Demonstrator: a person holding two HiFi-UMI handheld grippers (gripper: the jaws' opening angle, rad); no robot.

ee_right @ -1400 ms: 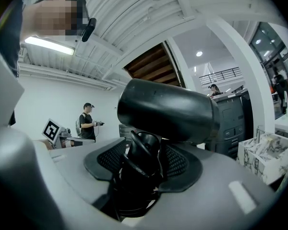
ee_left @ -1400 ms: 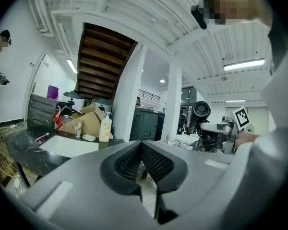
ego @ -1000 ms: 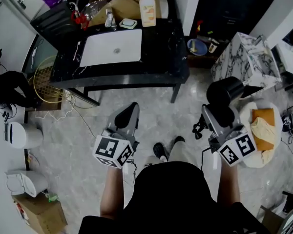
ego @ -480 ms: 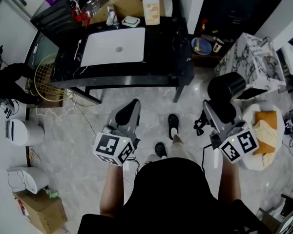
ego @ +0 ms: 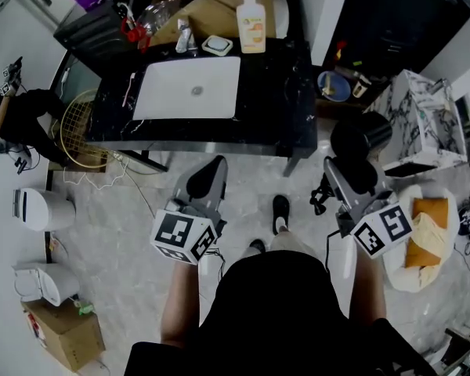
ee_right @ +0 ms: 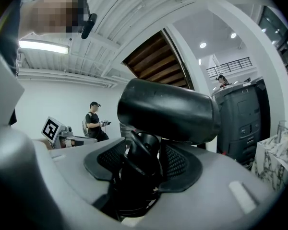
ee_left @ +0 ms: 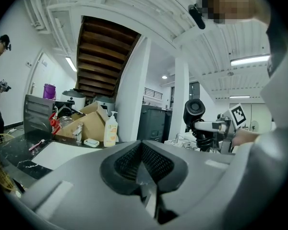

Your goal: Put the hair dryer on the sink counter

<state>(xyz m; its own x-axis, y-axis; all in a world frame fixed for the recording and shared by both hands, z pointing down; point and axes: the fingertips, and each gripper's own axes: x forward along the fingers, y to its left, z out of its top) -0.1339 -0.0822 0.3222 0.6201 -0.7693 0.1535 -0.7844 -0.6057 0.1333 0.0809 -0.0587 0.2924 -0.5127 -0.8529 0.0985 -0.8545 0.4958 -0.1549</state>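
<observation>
A black hair dryer [ego: 359, 143] stands upright in my right gripper [ego: 346, 180], whose jaws are shut on its handle; its barrel [ee_right: 168, 110] fills the right gripper view above the pads [ee_right: 180, 163]. My left gripper [ego: 206, 181] is shut and empty, its jaws pressed together [ee_left: 143, 169]. Both hang over the marble floor in front of the black sink counter [ego: 274, 84] with its white basin [ego: 188, 88]. From the left gripper view the hair dryer [ee_left: 195, 110] shows at the right.
On the counter's back edge stand a soap bottle [ego: 251, 12], a soap dish [ego: 217, 45] and a tap [ego: 184, 36]. A marble-patterned box [ego: 424, 124] and a basket with orange cloth [ego: 419, 233] sit right. A wire basket [ego: 74, 128], white appliances [ego: 43, 208] and another person [ego: 12, 120] are left.
The view has moved closer to the sink counter, which now lies lower in the head view. Both grippers keep their hold and spacing; the person's feet have stepped forward.
</observation>
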